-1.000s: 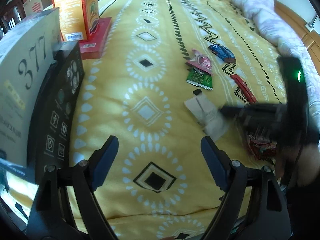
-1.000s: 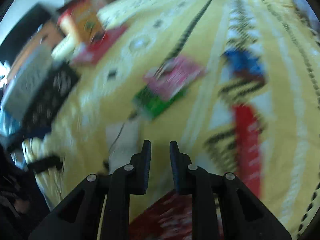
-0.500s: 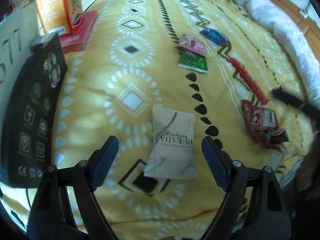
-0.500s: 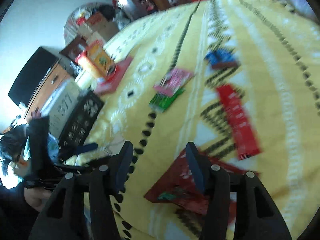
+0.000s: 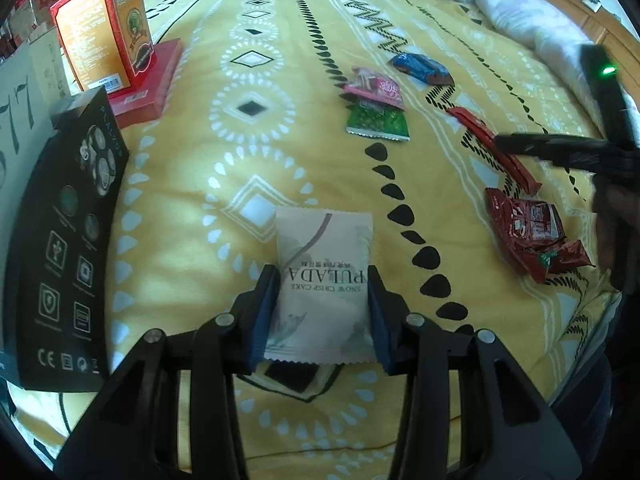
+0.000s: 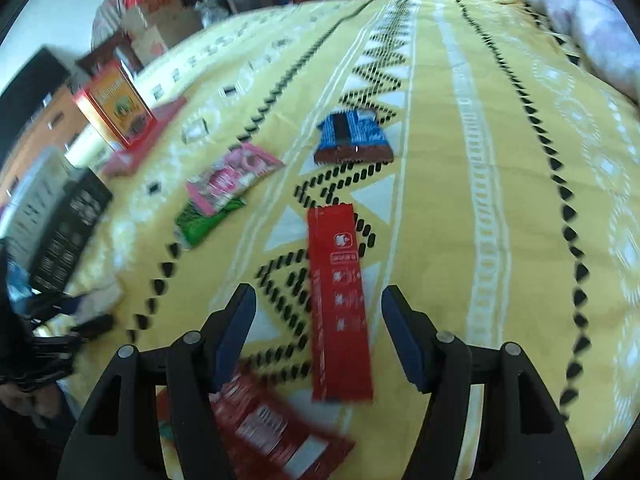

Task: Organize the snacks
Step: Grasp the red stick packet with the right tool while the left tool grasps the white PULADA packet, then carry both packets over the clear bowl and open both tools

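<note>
The left gripper (image 5: 322, 312) has its two blue pads pressed on the sides of the white snack packet (image 5: 323, 280), so it is clamped on it. The packet lies flat on the yellow bed cover (image 5: 248, 152), near the front edge. To do this step well, I think the squeeze should be soft, because the packet is thin and could bend or slip. Lift it straight up, then carry it to the other snacks.

The right gripper (image 6: 318, 336) is spread wide, holding nothing. It hangs over the long red stick pack (image 6: 338, 300), one pad on each side but not touching. It should come straight down and close on the narrow sides.

Going left to right on the bed: a black box (image 5: 68, 248), an orange box (image 5: 102, 38) standing on a flat red box (image 5: 150, 76), the pink packet (image 5: 374, 88) lying partly on the green packet (image 5: 378, 122), the blue bar (image 5: 424, 69), and the crumpled red bag (image 5: 528, 232). A white blanket (image 5: 508, 8) is bunched at the far right. The cover is soft and bumpy. More boxes and furniture sit behind the bed
</note>
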{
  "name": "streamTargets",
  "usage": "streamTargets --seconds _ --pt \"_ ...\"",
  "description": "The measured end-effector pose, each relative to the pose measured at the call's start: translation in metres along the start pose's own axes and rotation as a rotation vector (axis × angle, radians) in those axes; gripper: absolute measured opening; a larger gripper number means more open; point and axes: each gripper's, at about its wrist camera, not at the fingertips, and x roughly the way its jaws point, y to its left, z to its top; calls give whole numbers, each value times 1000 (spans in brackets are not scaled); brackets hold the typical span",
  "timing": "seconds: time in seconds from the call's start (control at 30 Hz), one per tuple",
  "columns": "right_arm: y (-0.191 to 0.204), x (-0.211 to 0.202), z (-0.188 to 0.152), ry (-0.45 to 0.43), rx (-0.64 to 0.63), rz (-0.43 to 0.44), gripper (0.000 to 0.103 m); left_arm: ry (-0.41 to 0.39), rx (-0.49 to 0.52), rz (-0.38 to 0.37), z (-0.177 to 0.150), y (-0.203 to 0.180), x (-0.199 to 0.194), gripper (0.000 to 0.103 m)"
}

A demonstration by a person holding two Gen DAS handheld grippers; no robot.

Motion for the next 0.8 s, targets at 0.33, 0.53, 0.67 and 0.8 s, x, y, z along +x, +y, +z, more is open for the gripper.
streamTargets --seconds 0.33,0.53,0.67,0.8 --pt "-2 -11 -21 -44 -3 -73 33 -60 -28 -20 11 7 -32 43" --pt "27 -72 -7 -194 23 -47 33 -223 -48 -11 29 30 -99 43" --pt "70 -110 23 -289 -29 2 33 -334 -90 45 39 61 -152 43" --pt "131 -142 59 -365 -106 89 33 -433 -151 119 41 108 -202 43"
